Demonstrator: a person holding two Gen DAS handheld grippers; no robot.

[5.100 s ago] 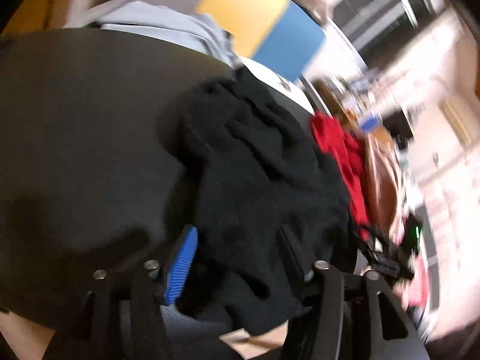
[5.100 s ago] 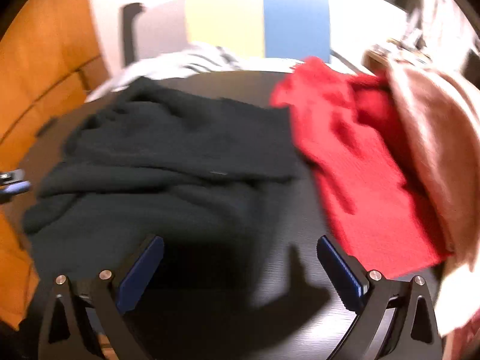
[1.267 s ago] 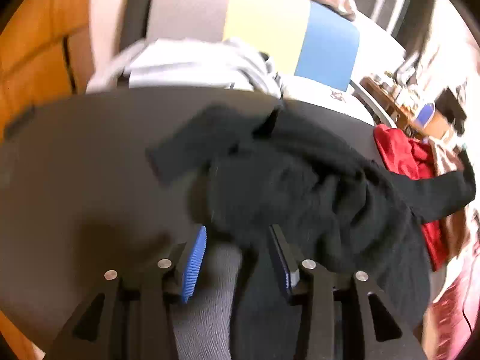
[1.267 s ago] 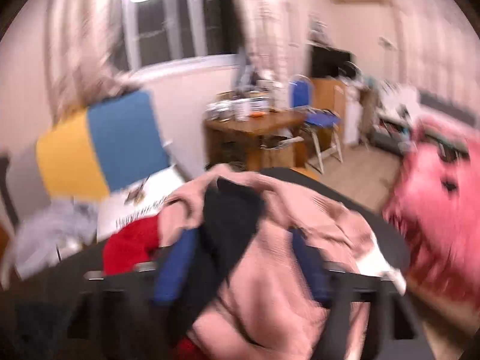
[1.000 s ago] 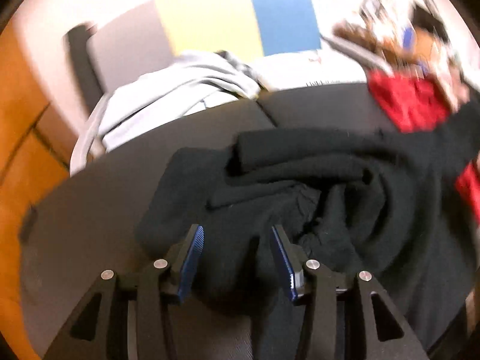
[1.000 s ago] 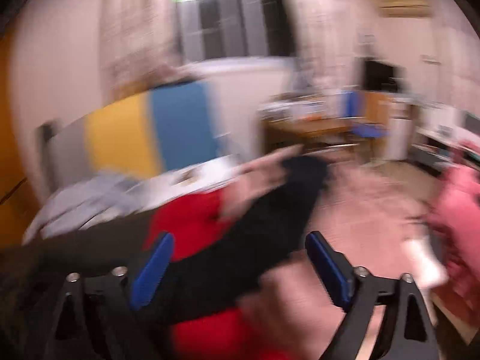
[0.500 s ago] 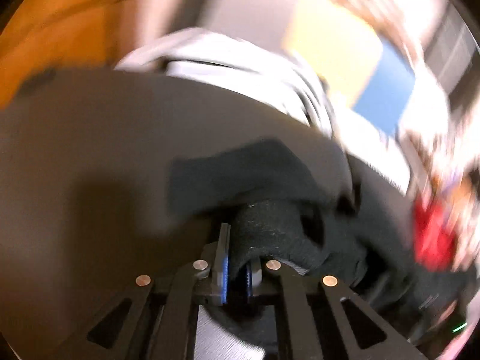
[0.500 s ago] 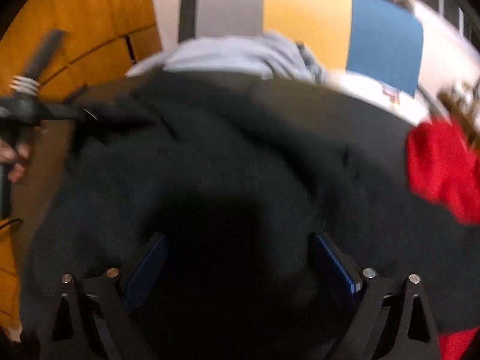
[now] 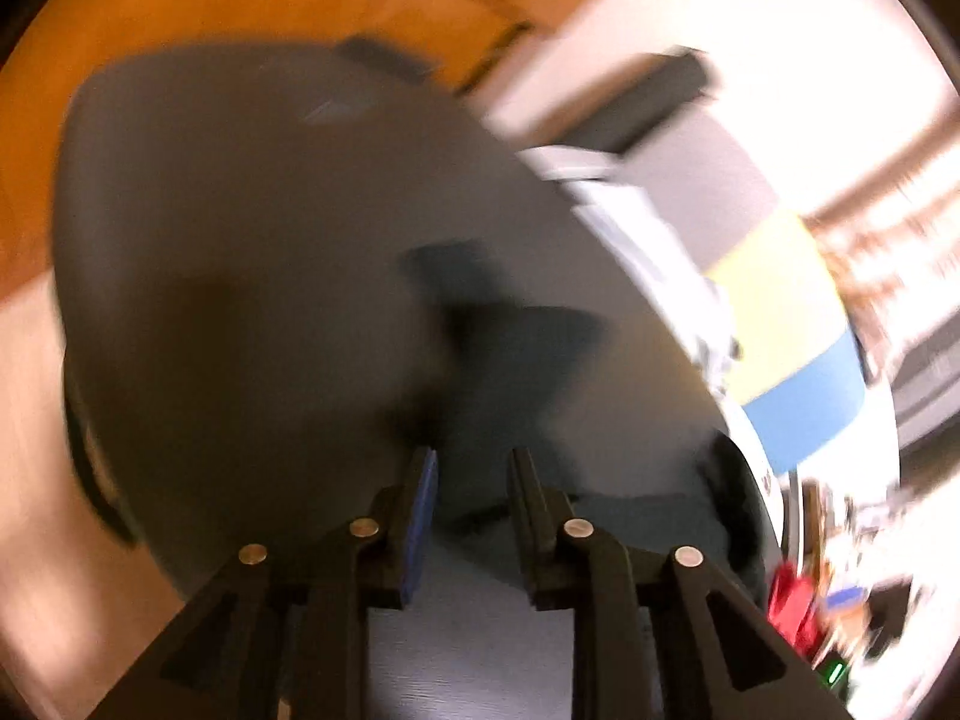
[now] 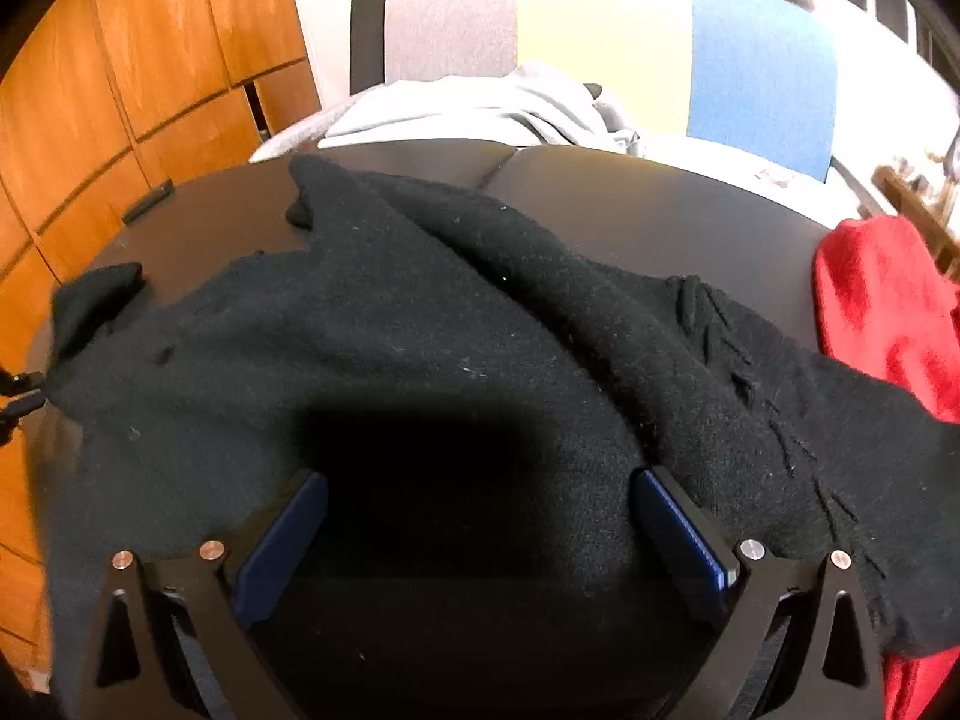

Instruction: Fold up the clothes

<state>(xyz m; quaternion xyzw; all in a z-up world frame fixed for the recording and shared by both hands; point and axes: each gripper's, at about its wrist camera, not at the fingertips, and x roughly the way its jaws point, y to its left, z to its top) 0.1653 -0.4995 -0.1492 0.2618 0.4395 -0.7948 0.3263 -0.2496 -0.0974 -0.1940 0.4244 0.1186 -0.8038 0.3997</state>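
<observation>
The table is dark and round, bounded by orange wooden cabinets at 10 o'clock and a grey, yellow and blue chair back at 12 o'clock in the right wrist view; a pale grey garment lies beyond the far rim. The black sweater is spread loosely across most of the table, one sleeve running toward 4 o'clock, a corner reaching the rim at 9 o'clock; it is creased, not flat, and no fold is visible. A red garment waits at 3 o'clock, touching the sleeve.

The right gripper hovers over the sweater's near body; its jaws stand fully apart and grip nothing. The left gripper points at the black sweater's corner; that view is blurred; its jaws are opening, dark cloth shows between them, and whether the pads press on it cannot be told.

Judgement: the task is at an early stage; the sweater is laid out only; smoothing, folding and the red garment remain.
</observation>
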